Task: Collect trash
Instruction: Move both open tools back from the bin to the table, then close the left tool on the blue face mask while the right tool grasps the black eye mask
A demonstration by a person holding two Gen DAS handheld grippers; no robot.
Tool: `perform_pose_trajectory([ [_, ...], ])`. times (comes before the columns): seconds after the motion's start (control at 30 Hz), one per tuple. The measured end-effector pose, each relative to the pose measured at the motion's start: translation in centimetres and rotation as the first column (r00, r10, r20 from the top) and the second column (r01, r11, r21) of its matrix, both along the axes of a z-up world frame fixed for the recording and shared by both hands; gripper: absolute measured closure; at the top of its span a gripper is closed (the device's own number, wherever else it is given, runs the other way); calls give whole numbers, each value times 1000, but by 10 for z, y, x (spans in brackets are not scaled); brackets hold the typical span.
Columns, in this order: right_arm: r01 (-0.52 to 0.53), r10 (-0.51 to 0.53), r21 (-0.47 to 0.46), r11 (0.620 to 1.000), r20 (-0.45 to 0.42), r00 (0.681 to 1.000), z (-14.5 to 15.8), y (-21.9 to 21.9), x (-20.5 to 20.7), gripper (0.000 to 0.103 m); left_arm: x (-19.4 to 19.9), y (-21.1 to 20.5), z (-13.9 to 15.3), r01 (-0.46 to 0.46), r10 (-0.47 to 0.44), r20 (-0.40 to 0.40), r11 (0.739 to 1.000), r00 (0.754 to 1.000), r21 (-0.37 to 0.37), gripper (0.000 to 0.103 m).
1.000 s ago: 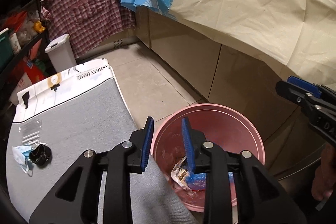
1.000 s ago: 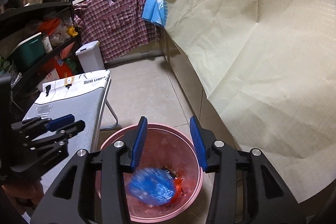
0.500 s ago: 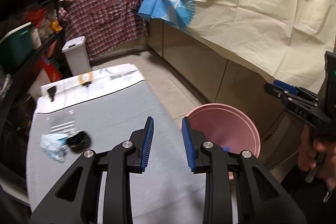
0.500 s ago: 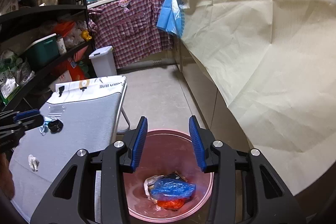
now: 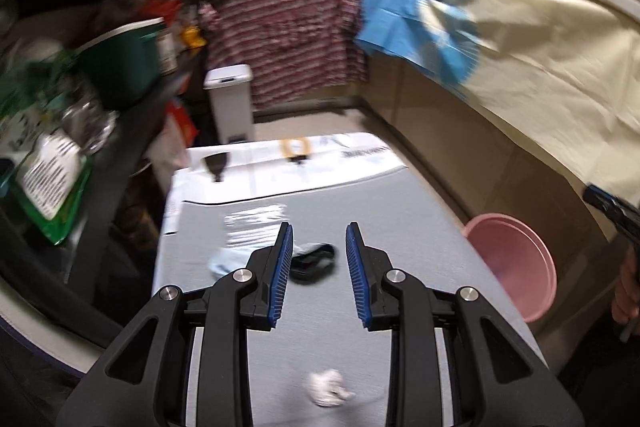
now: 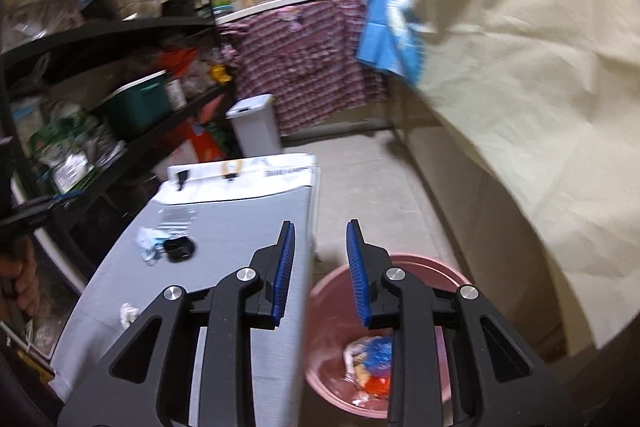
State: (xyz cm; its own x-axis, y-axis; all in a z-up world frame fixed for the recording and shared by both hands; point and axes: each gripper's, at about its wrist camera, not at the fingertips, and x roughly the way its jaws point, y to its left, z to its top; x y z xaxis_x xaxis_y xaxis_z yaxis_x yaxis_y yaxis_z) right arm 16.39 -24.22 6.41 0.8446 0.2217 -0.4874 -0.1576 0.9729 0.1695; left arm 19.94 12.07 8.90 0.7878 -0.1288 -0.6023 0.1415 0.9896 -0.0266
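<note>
My left gripper (image 5: 319, 235) hangs open over the grey table (image 5: 400, 211), with nothing between its blue pads. Just beyond its tips lie a black lid-like object (image 5: 314, 261), a pale blue face mask (image 5: 224, 263) and a clear plastic wrapper (image 5: 256, 221). A crumpled white tissue (image 5: 328, 393) lies nearer, below the jaws. My right gripper (image 6: 320, 231) is over the table's edge and the pink bucket (image 6: 420, 263), its jaws closing on nothing. A blue wrapper (image 6: 378, 349) and other scraps lie in the bucket. The mask (image 6: 148, 243), black object (image 6: 178, 249) and tissue (image 6: 128, 313) also show there.
The pink bucket (image 5: 516, 267) stands on the floor at the table's right side, below a counter draped in cream cloth (image 6: 520, 87). Black shelves (image 6: 100, 27) packed with goods run along the left. A white pedal bin (image 6: 256, 125) stands past the table's far end.
My left gripper swung from above the bucket to over the table, towards the black object and mask. The blue wrapper fell from my right gripper into the bucket; its jaws narrowed as it lifted.
</note>
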Motion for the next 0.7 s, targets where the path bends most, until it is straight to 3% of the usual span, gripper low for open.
perform_pose_trajectory([
  [0.33, -220, 219, -13, 975, -47, 975, -27, 113, 41, 76, 26, 56, -41, -116, 112, -49, 991, 992, -68, 76],
  [0.7, -326, 334, 73, 943, -163, 929, -84, 190, 115, 75, 55, 80, -82, -173, 167, -111, 984, 980, -50, 76],
])
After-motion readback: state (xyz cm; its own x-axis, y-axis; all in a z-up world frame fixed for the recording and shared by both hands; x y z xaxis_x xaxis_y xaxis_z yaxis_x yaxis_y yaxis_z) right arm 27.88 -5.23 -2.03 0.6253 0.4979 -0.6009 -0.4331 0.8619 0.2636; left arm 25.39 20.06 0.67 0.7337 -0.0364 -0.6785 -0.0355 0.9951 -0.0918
